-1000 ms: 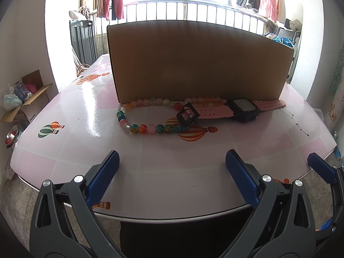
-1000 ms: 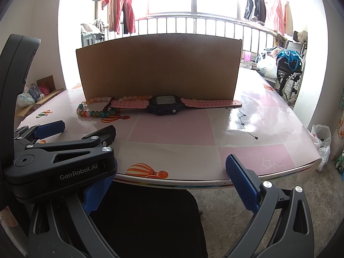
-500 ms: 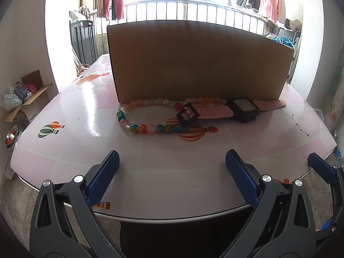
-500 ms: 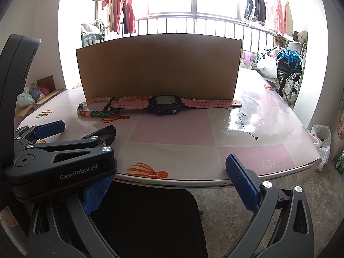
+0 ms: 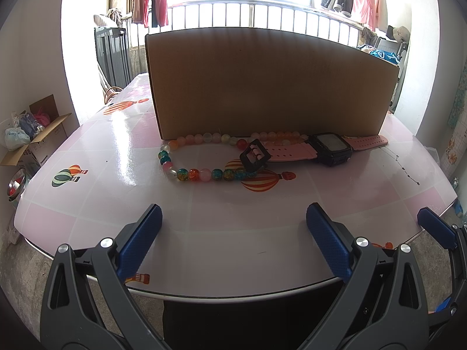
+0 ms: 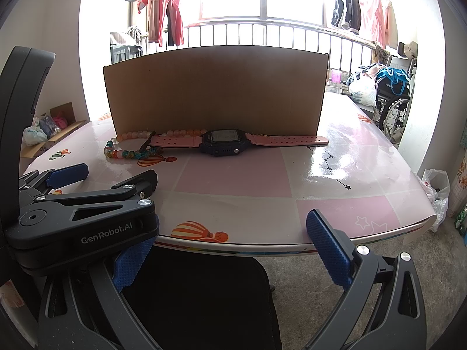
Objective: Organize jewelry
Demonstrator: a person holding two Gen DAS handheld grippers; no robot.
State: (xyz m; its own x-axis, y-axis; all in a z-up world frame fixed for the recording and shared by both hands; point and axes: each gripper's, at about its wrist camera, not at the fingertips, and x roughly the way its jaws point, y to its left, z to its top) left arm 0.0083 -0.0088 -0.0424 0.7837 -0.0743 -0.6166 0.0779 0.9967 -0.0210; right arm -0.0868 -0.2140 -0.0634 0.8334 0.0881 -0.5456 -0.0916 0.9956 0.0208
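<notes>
Brown corrugated cardboard box [image 5: 268, 84] is standing upright on the glossy pink-and-white table [image 5: 116, 204] printed with hot-air balloons; only its plain near wall is showing, so its inside cannot be told. Just in front of that wall, a string of round beads in peach, white, teal, orange and pink [image 5: 198, 157] is lying in a loop on the tabletop, its far side touching or nearly touching the box. A digital watch with a dark rectangular case and a pink perforated strap [image 5: 329, 147] is lying flat beside it, and its black buckle end [image 5: 253, 155] is resting across the right part of the bead loop. From the right wrist view, the same watch [image 6: 224, 143] is sitting near the box's middle with the beads [image 6: 128, 150] to its left.

The left gripper [image 5: 233, 233] is hovering low over the near table edge, its 2 blue-padded fingers [image 5: 140, 242] spread wide apart and gripping nothing, pointing toward the jewelry, which is well apart from it. The right gripper [image 6: 233, 245] is hanging just off the near table edge, to the right of the left one, its jaws likewise wide apart and empty; 1 blue pad [image 6: 329, 248] is showing clearly, while the other is partly hidden behind the black body of the left tool.
</notes>
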